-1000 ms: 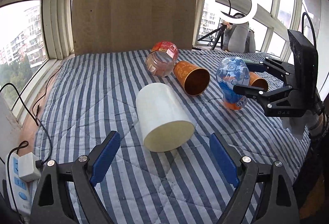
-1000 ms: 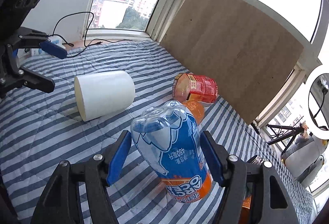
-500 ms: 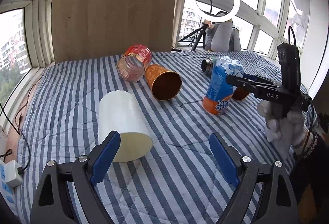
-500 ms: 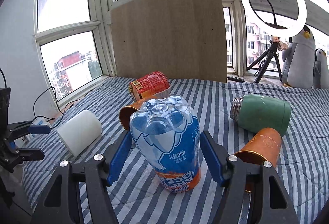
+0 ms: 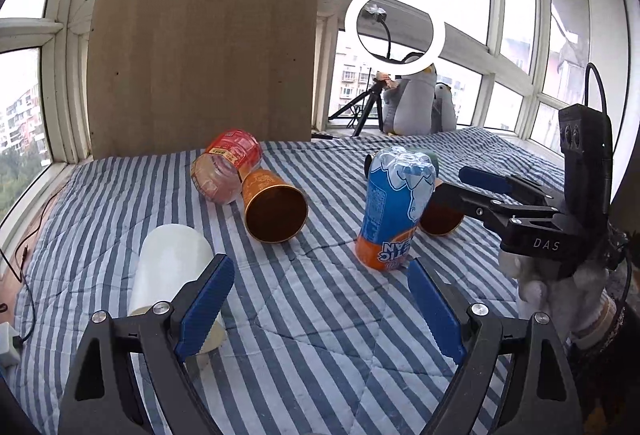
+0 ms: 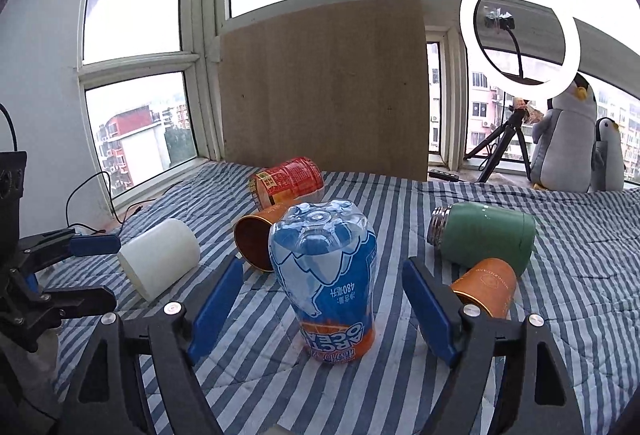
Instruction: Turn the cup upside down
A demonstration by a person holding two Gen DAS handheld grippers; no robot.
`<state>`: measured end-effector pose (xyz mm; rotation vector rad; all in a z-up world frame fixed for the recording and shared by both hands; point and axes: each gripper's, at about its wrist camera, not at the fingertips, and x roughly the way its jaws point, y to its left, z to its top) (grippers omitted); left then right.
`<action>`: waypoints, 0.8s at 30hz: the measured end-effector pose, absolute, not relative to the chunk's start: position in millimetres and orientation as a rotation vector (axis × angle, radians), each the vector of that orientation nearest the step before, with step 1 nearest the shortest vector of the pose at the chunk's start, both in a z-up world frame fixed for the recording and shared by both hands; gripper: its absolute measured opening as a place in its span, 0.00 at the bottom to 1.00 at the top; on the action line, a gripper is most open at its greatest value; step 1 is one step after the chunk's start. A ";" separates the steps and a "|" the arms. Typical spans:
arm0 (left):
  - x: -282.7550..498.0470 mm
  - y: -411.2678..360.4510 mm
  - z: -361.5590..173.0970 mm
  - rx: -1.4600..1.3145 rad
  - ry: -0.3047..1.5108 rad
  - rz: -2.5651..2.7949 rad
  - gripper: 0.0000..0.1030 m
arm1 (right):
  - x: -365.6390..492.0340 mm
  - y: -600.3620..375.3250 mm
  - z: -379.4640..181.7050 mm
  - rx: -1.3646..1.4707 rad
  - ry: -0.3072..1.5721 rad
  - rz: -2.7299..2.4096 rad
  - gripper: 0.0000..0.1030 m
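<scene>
Since the earlier frames the right gripper (image 6: 322, 309) has let go: its blue pads, which hugged the blue plastic cup (image 6: 326, 281) 1 s ago, now stand clear on both sides w/ visible gaps. Cup stands mouth-down on the striped quilt (image 6: 580, 275), print reading upside down, base up, roughly centre of the scene. Left-wrist view confirms it: cup (image 5: 394, 209) upright on its rim, right gripper (image 5: 478, 189) off to its right, jaws spread and not touching it.

Left gripper (image 5: 318, 309) has swung too; white cup (image 5: 170, 273) that lay ahead of it now sits at near left, partly behind the left pad. Jaws wide open, holding nothing.

Meaning for task: flip of this cup looks done, release clean, no wobble I can see. Quilt is soft, so a nudge on pull-back could tip it; a straight withdrawal seems safest.

Others not yet flipped, all on their sides: copper cup (image 5: 274, 209) mouth toward camera, red-label jar (image 5: 226, 165) far left touching it, green flask (image 6: 482, 237) far right, 2nd copper cup (image 6: 486, 287) just near of the flask. Can't tell which is next.
</scene>
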<state>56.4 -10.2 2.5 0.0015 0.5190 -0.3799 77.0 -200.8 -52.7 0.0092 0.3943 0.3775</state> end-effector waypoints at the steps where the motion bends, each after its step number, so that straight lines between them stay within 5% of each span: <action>1: 55.3 -13.3 2.2 0.000 0.498 -0.365 0.89 | 70.1 -204.6 -52.0 0.015 0.383 0.366 0.78; 24: 17.5 -75.1 -6.3 0.029 0.188 -0.150 0.99 | -9.7 -243.9 -59.0 -0.012 0.147 -0.022 0.85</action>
